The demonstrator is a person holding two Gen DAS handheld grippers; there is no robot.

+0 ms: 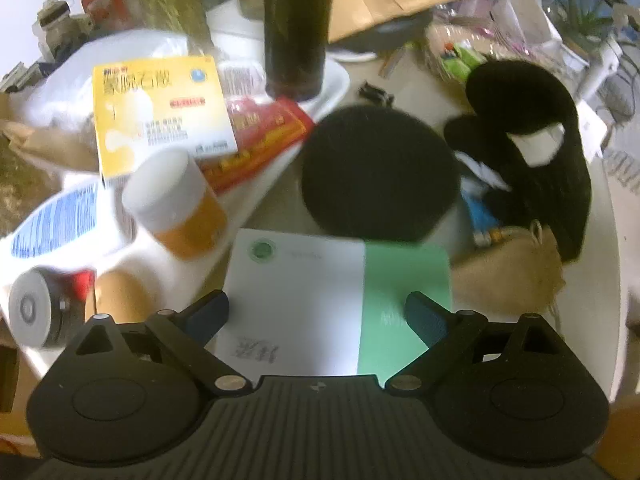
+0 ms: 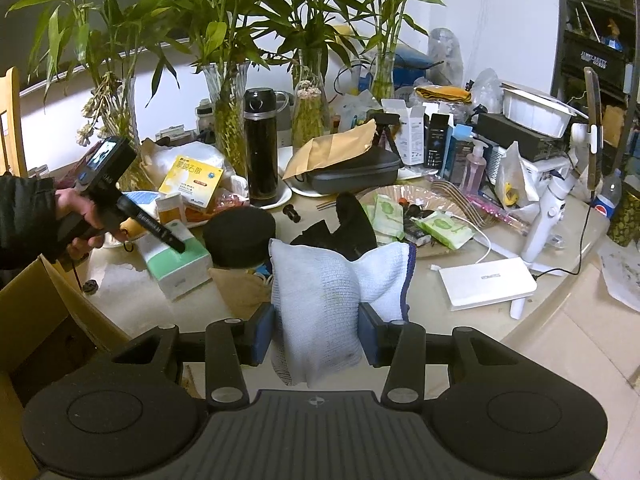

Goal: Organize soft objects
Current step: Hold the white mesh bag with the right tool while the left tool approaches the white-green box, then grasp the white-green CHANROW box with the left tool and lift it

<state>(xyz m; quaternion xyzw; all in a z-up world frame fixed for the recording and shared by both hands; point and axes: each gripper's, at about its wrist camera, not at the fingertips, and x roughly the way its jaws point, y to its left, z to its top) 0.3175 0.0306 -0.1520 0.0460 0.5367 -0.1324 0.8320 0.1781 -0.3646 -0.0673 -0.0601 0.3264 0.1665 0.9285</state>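
My left gripper is open wide and points down over a white and green tissue pack, one pad near each long side, neither pressing on it. In the right wrist view a hand holds it there over the pack. Just beyond lie a round black soft pad, a black glove and a tan burlap pouch. My right gripper is shut on a white knitted cloth with a blue edge, held up near the table's front edge.
Left of the pack are an orange pill bottle, a yellow medicine box and a black flask. An open cardboard box stands at the table's left. Glass vases, wipe packs and a white device crowd the rest.
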